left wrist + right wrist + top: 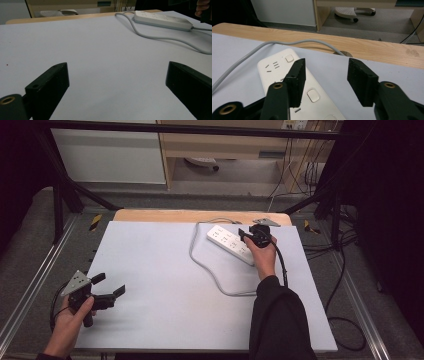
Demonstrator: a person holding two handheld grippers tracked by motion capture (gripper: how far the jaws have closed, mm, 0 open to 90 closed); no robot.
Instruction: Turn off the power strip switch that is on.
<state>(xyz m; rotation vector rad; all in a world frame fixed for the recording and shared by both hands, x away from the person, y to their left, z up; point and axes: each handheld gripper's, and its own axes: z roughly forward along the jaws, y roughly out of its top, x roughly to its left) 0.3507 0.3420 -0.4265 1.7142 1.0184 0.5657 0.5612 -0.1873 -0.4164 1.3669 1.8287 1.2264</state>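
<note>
A white power strip (230, 242) lies at the back right of the white mat (160, 285), and its grey cord (202, 265) loops toward the front. My right gripper (244, 234) hovers open just above the strip's right part. In the right gripper view the strip (274, 68) with its square buttons sits under the left jaw, and the gap of the right gripper (325, 68) holds nothing. My left gripper (110, 284) rests low at the mat's front left, wide open and empty. The left gripper view shows that left gripper (117, 82) facing the far strip (162, 20).
A wooden table edge (200, 215) runs behind the mat. Black frame posts (57, 205) stand at both sides, and cables (345, 320) trail on the floor at the right. Beyond the table are a wooden cabinet (225, 145) and a chair base (345, 11).
</note>
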